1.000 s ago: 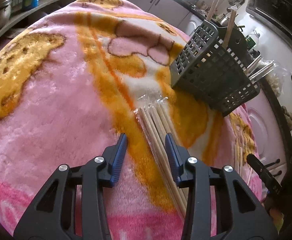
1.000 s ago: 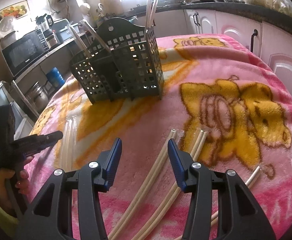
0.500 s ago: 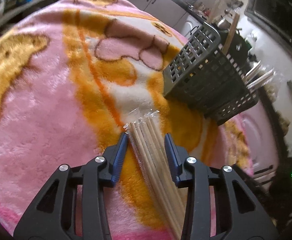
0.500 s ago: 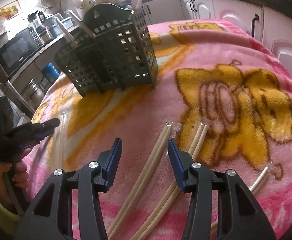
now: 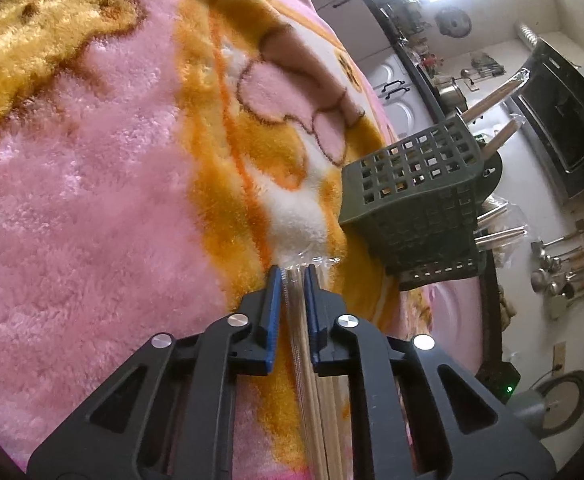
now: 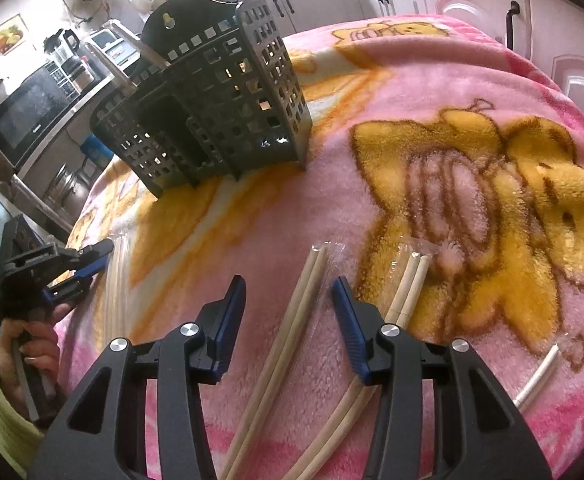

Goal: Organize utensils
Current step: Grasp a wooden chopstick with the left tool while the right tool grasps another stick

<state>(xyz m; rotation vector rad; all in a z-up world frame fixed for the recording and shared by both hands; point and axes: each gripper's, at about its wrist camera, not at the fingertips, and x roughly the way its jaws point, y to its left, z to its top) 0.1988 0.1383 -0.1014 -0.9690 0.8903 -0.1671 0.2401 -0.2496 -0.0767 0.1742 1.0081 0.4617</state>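
On our fluffy pink-and-yellow blanket stands the dark green perforated plastic utensil caddy. Our left gripper has just clamped one wrapped wooden chopstick pair; our right gripper hangs open, straddling another pair.

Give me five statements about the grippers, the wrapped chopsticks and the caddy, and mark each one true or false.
1. The left gripper is shut on a wrapped chopstick pair. True; its jaws have just been closing.
2. The right gripper is clamped on chopsticks. False: its jaws stand apart, with a chopstick pair lying on the blanket between them.
3. The dark caddy is empty. False: wrapped sticks stand in it.
4. The caddy lies flat on its side. False: it stands on the blanket, leaning.
5. A further wrapped pair lies to the right of the right gripper's fingers, as its camera sees it. True.
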